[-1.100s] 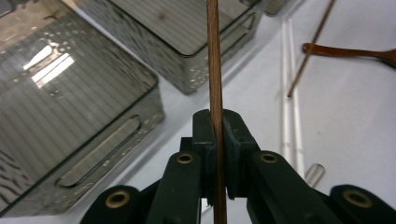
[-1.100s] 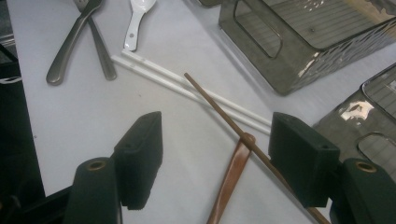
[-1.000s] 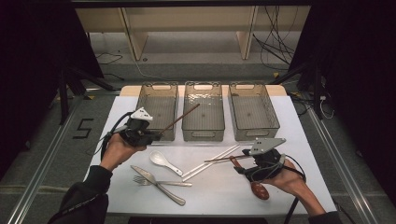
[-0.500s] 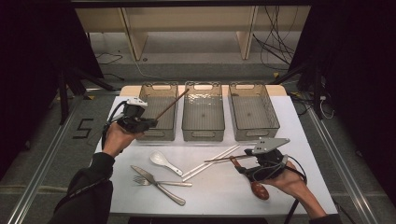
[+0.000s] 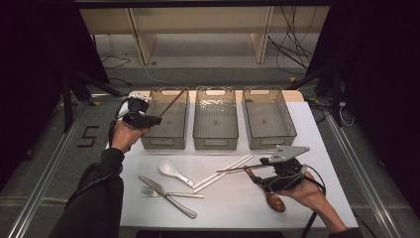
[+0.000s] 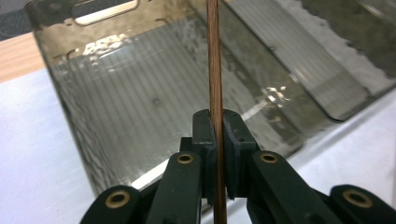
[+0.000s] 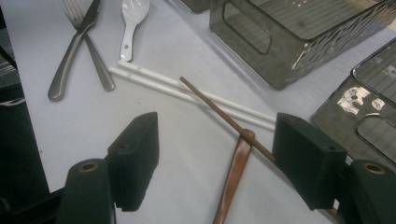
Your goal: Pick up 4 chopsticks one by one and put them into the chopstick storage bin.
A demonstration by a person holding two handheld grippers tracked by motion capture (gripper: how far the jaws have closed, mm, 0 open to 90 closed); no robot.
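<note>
Left tool (image 6: 215, 140) clamping brown wooden chopstick (image 6: 214, 70) near one end, over leftmost bin (image 5: 168, 119); chopstick seeming light, stiff, slippery, prone to pivoting. Right tool (image 7: 215, 154) gaping, holding nothing.

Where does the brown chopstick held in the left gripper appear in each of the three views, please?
High view: the held chopstick slants up and right from the left gripper, over the leftmost bin.
Left gripper view: upright at centre, clamped between the jaws.
Right gripper view: not in it.
Shared landmark: the leftmost bin.
</note>
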